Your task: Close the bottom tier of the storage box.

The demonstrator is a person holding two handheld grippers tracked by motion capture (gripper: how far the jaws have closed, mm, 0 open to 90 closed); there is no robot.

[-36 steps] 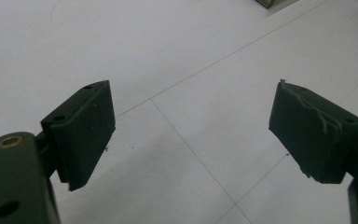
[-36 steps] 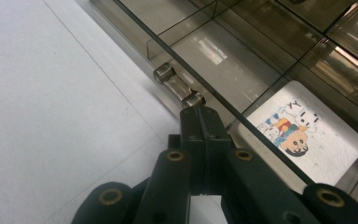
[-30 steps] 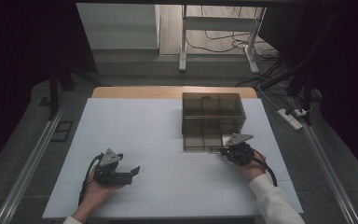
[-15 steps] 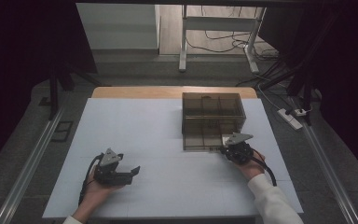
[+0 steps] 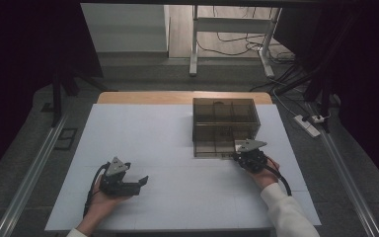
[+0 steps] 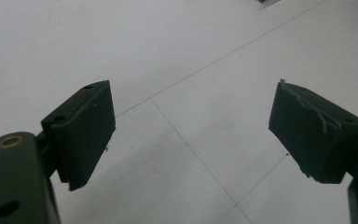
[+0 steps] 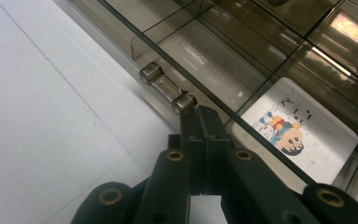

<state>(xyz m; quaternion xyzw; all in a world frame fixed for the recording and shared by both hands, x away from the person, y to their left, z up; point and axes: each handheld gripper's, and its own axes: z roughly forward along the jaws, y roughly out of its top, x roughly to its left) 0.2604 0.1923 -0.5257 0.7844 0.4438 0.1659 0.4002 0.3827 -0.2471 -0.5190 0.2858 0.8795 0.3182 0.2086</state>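
A smoky see-through box (image 5: 225, 118) with several compartments stands at the back right of the white table (image 5: 168, 143). My right gripper (image 5: 243, 154) is at its front wall. In the right gripper view its jaws are shut flat together (image 7: 199, 114), the tips right at the near end of a small clear handle (image 7: 164, 86) on the box front; nothing lies between them. A cartoon card (image 7: 298, 135) lies inside a front compartment. My left gripper (image 5: 140, 182) rests at the table's front left, open, with bare table between its pads (image 6: 84, 133).
The box (image 7: 242, 56) has dividers and a clear top. A wooden strip (image 5: 182, 97) edges the table's far side. Metal rails (image 5: 29, 173) run along both sides; a power strip (image 5: 310, 124) and cables lie on the floor at right.
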